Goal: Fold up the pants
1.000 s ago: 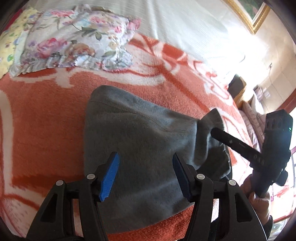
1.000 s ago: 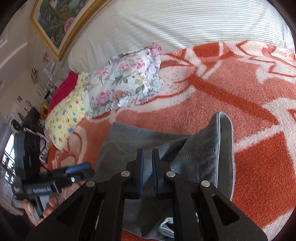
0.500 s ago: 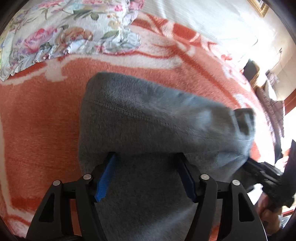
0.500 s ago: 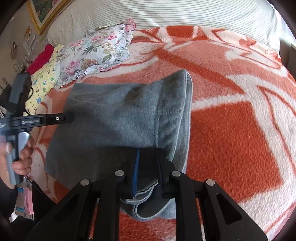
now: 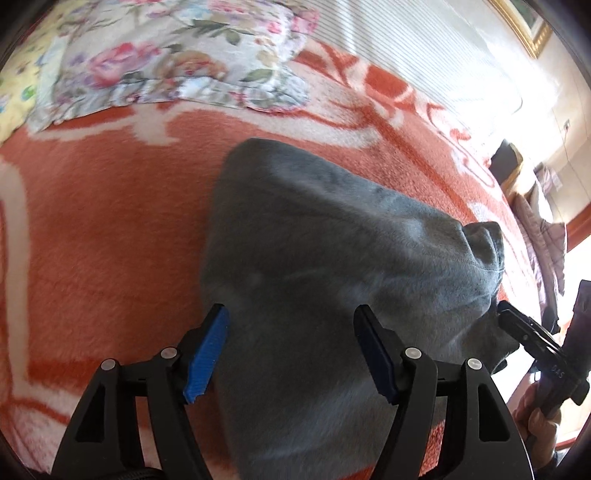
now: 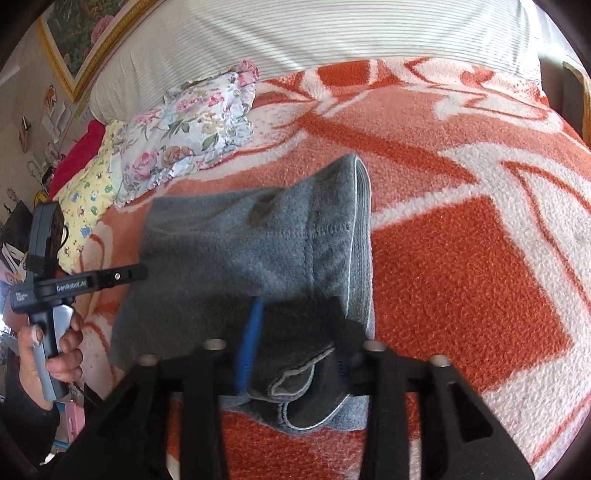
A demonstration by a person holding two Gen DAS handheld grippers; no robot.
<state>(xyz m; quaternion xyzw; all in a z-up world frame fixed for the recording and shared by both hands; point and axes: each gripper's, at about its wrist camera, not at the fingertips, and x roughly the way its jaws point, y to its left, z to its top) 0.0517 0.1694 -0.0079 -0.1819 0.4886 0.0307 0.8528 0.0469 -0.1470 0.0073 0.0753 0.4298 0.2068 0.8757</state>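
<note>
Left wrist view, item one: our left gripper, jaws spread wide, blue pads on either side of the grey cloth and clamping nothing; it hovers over the near part of the bundle, likely ready to press or pinch the next fold.

Item two: our right gripper, seen in the right wrist view with jaws parted and a hemmed lip of cloth lying between them. Whether the pads touch that lip we cannot tell, as motion blur smears the fingers. We judge it is letting go of a layer it has laid over.

Item three: the pants, grey fleece, lying folded into a compact stack on the blanket, top layer doubled over, stitched hem at the right edge.

Item four: the blanket, orange with white pattern, serving as the folding surface.

Item five: floral pillow, well apart from the pants toward the headboard; a yellow printed pillow just beside it.

Item six: striped headboard cover behind, with a framed picture on the wall.
</note>
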